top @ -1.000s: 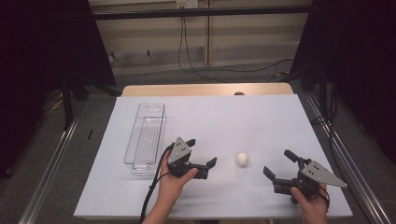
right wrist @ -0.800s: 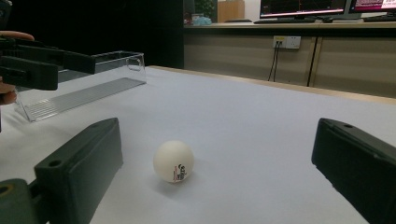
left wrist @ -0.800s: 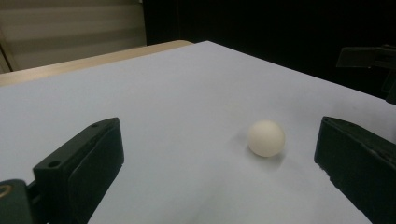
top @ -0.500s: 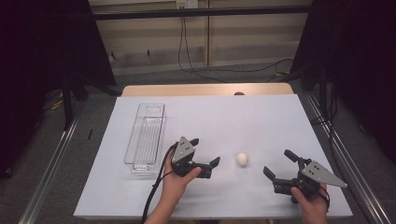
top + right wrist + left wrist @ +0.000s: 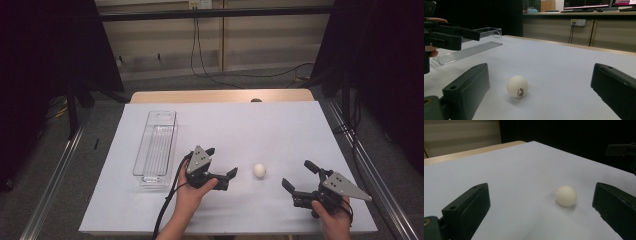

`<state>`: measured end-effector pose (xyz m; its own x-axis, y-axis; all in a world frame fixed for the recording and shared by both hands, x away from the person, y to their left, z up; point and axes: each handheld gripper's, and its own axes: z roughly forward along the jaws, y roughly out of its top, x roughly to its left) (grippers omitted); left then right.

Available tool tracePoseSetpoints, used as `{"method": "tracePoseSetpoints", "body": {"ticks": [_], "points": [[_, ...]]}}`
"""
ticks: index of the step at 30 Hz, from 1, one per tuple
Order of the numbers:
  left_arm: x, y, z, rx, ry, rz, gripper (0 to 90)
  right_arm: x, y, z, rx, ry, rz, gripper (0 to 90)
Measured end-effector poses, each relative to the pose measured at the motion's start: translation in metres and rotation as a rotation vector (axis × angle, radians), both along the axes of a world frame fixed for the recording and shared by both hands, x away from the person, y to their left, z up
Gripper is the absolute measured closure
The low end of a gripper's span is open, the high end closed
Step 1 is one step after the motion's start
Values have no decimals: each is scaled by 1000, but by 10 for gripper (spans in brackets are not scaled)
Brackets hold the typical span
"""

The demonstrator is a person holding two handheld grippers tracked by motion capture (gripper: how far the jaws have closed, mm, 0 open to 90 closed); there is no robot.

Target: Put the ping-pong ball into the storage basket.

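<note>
A white ball [image 5: 259, 170] rests on the white table cover [image 5: 240, 125], between my two grippers. My left gripper [image 5: 221, 161] stands open just left of the ball and points at it. In the left gripper view the ball [image 5: 566, 195] lies ahead, nearer the right jaw, with the gripper [image 5: 540, 195] wide open. My right gripper [image 5: 297, 174] is open to the ball's right and faces it. In the right gripper view the ball [image 5: 517, 86] sits ahead between the spread jaws of the gripper [image 5: 540, 72], and small print shows on it.
A clear plastic tray [image 5: 156, 145] lies lengthwise on the left part of the table, and its wall [image 5: 469, 48] also shows in the right gripper view. A wooden table edge [image 5: 220, 96] runs along the back. Metal rails flank both sides.
My left gripper has shifted a little to the right, toward the ball. The ball and my right gripper have stayed where they were.
</note>
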<state>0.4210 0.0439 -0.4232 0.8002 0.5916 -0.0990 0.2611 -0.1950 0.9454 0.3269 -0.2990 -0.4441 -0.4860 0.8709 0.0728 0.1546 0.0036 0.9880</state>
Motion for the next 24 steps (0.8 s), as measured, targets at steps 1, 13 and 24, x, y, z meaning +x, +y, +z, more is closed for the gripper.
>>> {"method": "tracePoseSetpoints", "body": {"ticks": [1,13,24], "points": [[0,-1,0,5,1,1,16,0,0,0,-4,0,5,16],[2,-5,-3,19,8,-3,16,0,0,0,-12,-7,12,16],[3,-11,-7,37,14,-15,16,0,0,0,-13,-6,16,17]]}}
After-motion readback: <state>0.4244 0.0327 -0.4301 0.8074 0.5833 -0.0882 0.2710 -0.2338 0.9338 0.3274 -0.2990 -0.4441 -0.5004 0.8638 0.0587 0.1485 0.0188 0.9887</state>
